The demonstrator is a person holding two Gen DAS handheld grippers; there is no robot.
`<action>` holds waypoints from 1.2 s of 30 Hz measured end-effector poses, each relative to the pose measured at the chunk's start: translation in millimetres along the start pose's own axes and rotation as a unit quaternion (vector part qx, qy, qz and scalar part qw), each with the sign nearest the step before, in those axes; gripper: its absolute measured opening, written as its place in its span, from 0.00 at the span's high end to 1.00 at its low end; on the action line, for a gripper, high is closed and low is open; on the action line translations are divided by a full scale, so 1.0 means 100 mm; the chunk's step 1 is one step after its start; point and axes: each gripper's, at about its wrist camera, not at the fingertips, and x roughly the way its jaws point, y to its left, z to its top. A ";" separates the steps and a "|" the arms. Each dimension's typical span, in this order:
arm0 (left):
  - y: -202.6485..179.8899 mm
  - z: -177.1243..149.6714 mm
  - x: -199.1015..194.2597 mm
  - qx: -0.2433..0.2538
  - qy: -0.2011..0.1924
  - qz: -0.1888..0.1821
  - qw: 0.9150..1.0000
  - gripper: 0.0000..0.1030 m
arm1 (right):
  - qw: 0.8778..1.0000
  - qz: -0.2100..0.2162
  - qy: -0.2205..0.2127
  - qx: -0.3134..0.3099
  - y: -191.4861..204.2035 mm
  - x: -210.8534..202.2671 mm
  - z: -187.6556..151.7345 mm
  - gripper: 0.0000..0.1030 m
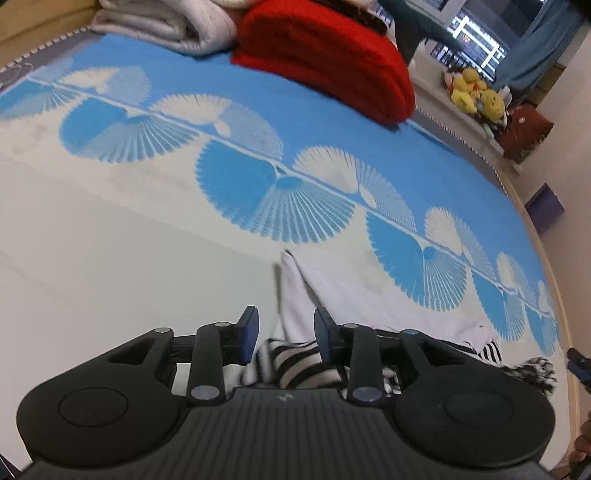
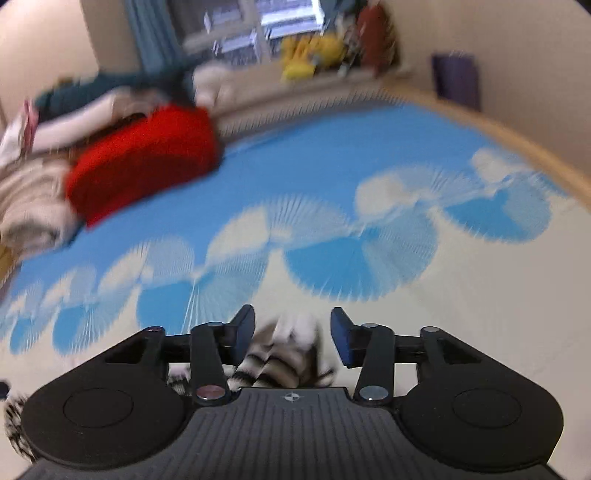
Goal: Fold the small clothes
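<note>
The left gripper (image 1: 284, 334) stood with its jaws spread and its blue pads clear of the striped garment (image 1: 295, 363), which lay between them on the white part of the bed (image 1: 110, 240), well short of the far edge. The right gripper (image 2: 291, 334) was likewise spread above a blurred fold of it. A red blanket (image 1: 325, 62) sat near the bed's far edge.

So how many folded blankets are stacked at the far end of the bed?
2 that I can tell: a red blanket at the far edge, and a cream blanket beside it. More may lie behind them.
</note>
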 end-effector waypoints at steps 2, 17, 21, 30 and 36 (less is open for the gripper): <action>0.03 -0.05 -0.03 0.020 0.010 -0.007 1.000 0.56 | 1.000 -0.004 0.004 0.001 -0.08 -0.04 -0.01 0.54; -0.37 -0.70 0.35 0.237 0.046 0.057 0.969 0.17 | 0.979 -0.028 0.109 -0.168 -0.05 0.19 -0.60 0.52; -0.57 -0.56 0.49 0.233 0.021 0.058 0.971 0.17 | 0.983 -0.028 0.096 -0.155 -0.03 0.32 -0.57 0.51; -0.63 -0.09 0.92 0.173 -0.008 0.059 0.983 0.17 | 0.987 -0.012 0.062 -0.149 0.17 0.67 -0.37 0.48; -0.60 -0.02 1.13 0.174 0.010 0.048 0.984 0.32 | 0.982 -0.009 0.066 -0.178 0.35 1.06 -0.32 0.48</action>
